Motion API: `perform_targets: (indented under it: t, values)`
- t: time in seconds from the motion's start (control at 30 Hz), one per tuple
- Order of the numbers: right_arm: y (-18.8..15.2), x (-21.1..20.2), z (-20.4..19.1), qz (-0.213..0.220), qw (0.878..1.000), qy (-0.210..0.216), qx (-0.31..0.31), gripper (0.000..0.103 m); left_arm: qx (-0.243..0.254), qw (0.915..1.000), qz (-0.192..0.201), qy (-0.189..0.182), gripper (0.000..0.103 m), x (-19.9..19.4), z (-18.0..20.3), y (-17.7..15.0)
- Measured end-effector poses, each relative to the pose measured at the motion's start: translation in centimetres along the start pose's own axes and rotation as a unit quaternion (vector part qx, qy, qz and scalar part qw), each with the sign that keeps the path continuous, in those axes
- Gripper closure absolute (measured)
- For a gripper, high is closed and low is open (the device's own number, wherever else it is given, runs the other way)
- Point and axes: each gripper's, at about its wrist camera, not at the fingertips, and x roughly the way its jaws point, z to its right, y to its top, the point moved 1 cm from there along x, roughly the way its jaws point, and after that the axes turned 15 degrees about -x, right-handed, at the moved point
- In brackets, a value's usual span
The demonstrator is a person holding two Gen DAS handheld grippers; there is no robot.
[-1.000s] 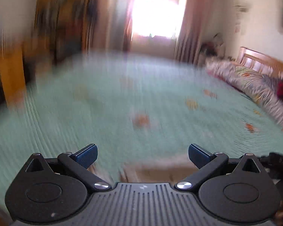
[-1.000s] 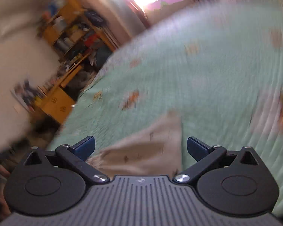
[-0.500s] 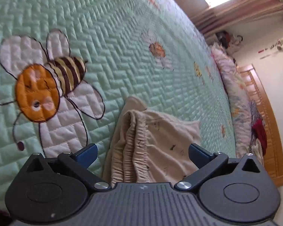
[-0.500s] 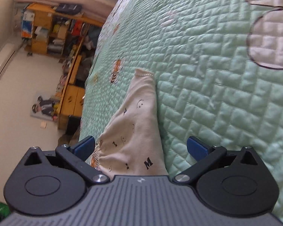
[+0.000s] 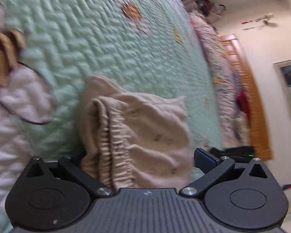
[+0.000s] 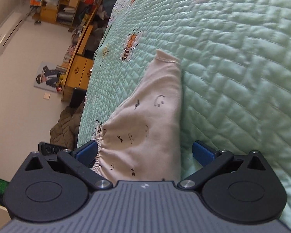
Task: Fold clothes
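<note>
Small beige trousers (image 5: pixel 145 122) with tiny black prints lie crumpled on the green quilted bedspread (image 5: pixel 110 44). In the left wrist view their gathered elastic waistband (image 5: pixel 114 143) runs toward me between the fingers of my left gripper (image 5: pixel 141 155), which is open; cloth hides its left fingertip. In the right wrist view one leg of the trousers (image 6: pixel 157 106) stretches away to a hemmed cuff (image 6: pixel 167 58). My right gripper (image 6: pixel 145 152) is open and low over the waist end, with the cloth lying between its blue pads (image 6: pixel 87 151).
A bee appliqué (image 5: pixel 3 58) sits on the quilt at the left. A patterned duvet (image 5: pixel 223 73) and wooden headboard (image 5: pixel 250 89) run along the far side. Beyond the bed edge stand wooden shelves (image 6: pixel 67 5), a cabinet (image 6: pixel 77 73) and a brown heap (image 6: pixel 66 124).
Both grippers have come lower and closer to the trousers, so the cloth now fills the gap between each pair of fingers. The left view has swung right, away from the bee.
</note>
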Motion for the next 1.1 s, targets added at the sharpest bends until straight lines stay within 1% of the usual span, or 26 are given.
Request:
perform_targets:
  t: [0.1,0.17,0.23,0.27,0.3,0.33,0.37,0.4,0.43,0.5,0.53,0.6,0.67,0.73,0.8,0.87,0.93,0.97,1.03,1.1]
  values:
    - [0.4,1.0,-0.5,-0.002,1.000,0.008,-0.022,0.000,0.010,0.9999,-0.007,-0.004,0.001,1.3,0.5,-0.2]
    - [0.5,1.9,-1.0,-0.001,0.999,0.016,-0.032,0.001,0.022,0.9998,0.000,0.001,0.001,1.8,0.9,-0.6]
    - [0.5,2.5,-1.6,0.000,0.999,0.005,-0.045,0.016,0.031,0.9994,0.011,0.013,0.001,1.8,1.2,-1.1]
    - [0.4,2.8,-1.6,0.001,0.999,-0.001,-0.043,0.038,0.036,0.9990,0.017,0.020,0.005,1.8,1.4,-1.4]
    - [0.1,2.9,-1.2,0.003,1.000,-0.007,-0.030,0.072,0.044,0.9978,0.026,0.041,0.015,1.7,1.6,-1.6]
    - [-0.1,3.0,-0.4,0.005,1.000,-0.006,-0.010,0.081,0.054,0.9952,0.036,0.073,0.022,1.6,2.0,-1.9]
    - [-0.3,3.0,0.2,0.013,1.000,0.002,0.004,0.081,0.064,0.9913,0.046,0.105,0.050,1.4,2.4,-2.1]
    - [-0.7,2.7,0.5,0.026,1.000,0.010,0.014,0.081,0.074,0.9863,0.057,0.136,0.080,1.2,2.8,-2.3]
    - [-1.1,2.4,0.6,0.037,0.999,0.014,0.019,0.081,0.079,0.9838,0.061,0.149,0.079,1.1,3.2,-2.6]
    - [-1.7,1.5,0.0,0.056,0.998,0.027,0.024,0.081,0.085,0.9845,0.061,0.140,0.081,1.0,4.3,-3.7]
    - [-2.1,0.9,-0.3,0.067,0.997,0.038,0.027,0.081,0.091,0.9853,0.059,0.132,0.081,1.0,5.1,-4.4]
    - [-2.8,-1.0,-0.9,0.090,0.993,0.064,0.033,0.081,0.104,0.9885,0.046,0.100,0.082,1.3,7.2,-6.2]
    - [-3.7,-3.5,-1.4,0.117,0.988,0.088,0.040,0.081,0.133,0.9881,0.029,0.072,0.082,1.9,10.0,-8.4]
    - [-5.1,-7.5,-1.4,0.159,0.981,0.099,0.049,0.081,0.159,0.9861,0.007,0.049,0.082,3.2,12.9,-10.4]
    - [-6.9,-12.7,-1.1,0.209,0.971,0.100,0.060,0.081,0.175,0.9837,-0.032,0.030,0.082,5.8,15.9,-12.4]
    - [-9.3,-18.2,-0.9,0.261,0.959,0.087,0.069,0.081,0.190,0.9789,-0.073,0.013,0.082,8.6,18.9,-14.5]
    - [-13.0,-24.0,-0.7,0.316,0.943,0.067,0.084,0.081,0.214,0.9692,-0.123,-0.002,0.082,12.3,22.2,-17.8]
    - [-15.0,-27.0,-0.6,0.345,0.932,0.058,0.094,0.081,0.231,0.9618,-0.146,-0.008,0.082,14.1,23.7,-20.1]
    - [-19.1,-32.2,-1.0,0.403,0.909,0.034,0.104,0.081,0.274,0.9428,-0.189,-0.021,0.082,17.9,27.4,-25.4]
    - [-23.0,-37.2,-2.1,0.464,0.880,0.005,0.098,0.081,0.315,0.9197,-0.232,-0.035,0.082,21.7,31.3,-30.6]
